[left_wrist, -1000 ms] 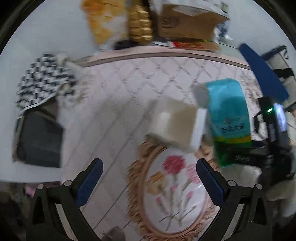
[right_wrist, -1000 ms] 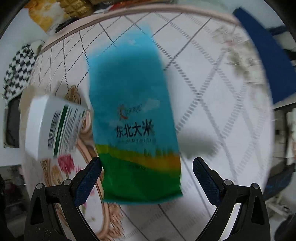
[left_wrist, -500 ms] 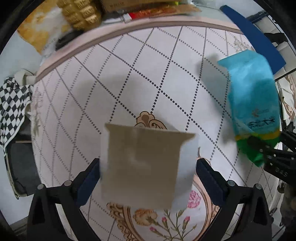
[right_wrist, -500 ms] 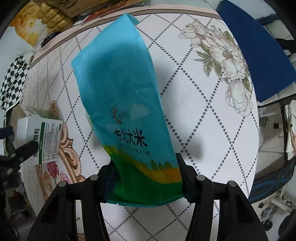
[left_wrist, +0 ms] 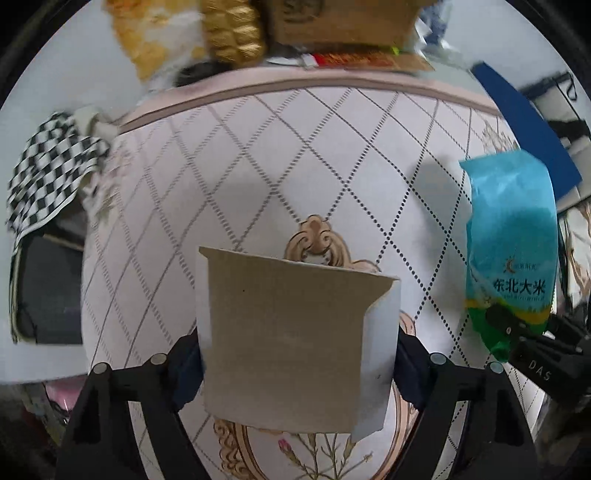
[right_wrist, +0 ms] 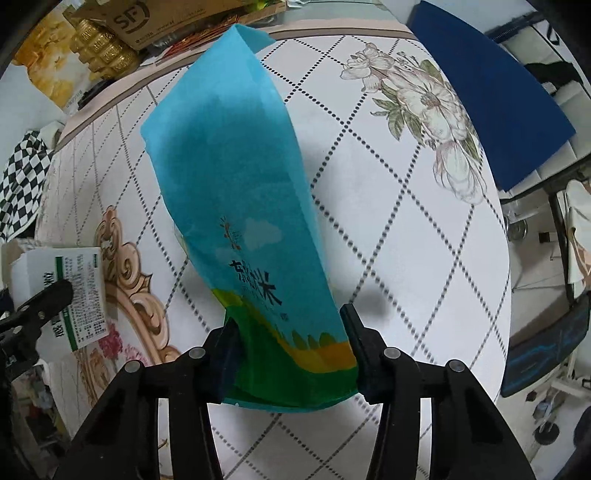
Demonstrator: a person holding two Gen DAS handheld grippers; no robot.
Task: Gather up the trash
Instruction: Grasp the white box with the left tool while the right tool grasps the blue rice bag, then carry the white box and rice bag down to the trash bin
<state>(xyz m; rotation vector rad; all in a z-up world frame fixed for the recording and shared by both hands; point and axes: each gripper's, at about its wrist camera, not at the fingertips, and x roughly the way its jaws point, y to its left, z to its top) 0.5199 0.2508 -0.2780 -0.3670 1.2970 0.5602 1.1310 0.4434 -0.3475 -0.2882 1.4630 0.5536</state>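
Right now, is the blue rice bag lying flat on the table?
No, the blue rice bag is held up by the right gripper, clamped at its green end.

Left gripper [left_wrist: 297, 363] clamps cardboard box [left_wrist: 291, 350] above table [left_wrist: 258, 166].

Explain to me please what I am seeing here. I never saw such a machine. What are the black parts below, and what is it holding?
There is no robot. A person holds a handheld claw in each hand, and a wide-angle camera on each one looks forward along its two black fingers. That is why the pictures look round and bent.

In the left-hand picture, the left claw is shut on a cardboard box, seen from its plain brown side. In the right-hand picture, the right claw is shut on a blue and green rice bag. Each camera also sees the other claw at the picture's edge.

Below them is a round table with a diamond and flower pattern. Behind it stand a brown carton and golden items. Both pieces appear to be the trash being collected.
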